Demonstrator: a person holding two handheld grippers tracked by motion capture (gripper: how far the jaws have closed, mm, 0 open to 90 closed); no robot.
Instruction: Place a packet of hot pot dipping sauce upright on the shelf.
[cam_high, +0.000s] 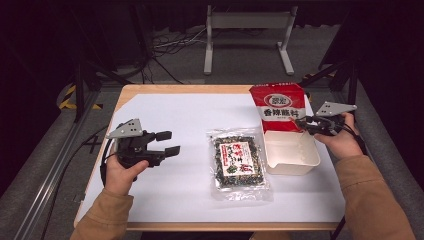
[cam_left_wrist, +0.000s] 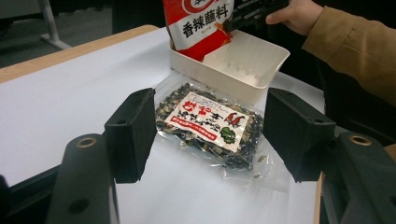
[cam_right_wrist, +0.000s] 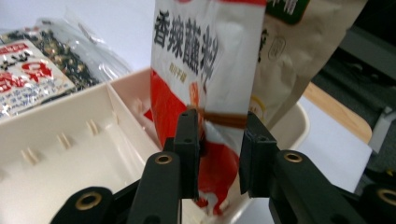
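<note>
Right gripper, lower centre, clamped on glossy red-and-white seasoning pouch standing in ribbed cream plastic bin; left gripper jaws apart, empty.

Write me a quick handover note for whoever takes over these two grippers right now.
Right gripper: shut on the red packet, holding it upright at the far end of the white bin.
Left gripper: open, holding nothing, hovering left of the clear packet.
Clear packet: flat on the table, beside the bin.
Done: red packet partly in the bin.
Left: probably release it, then bin the clear packet.
</note>
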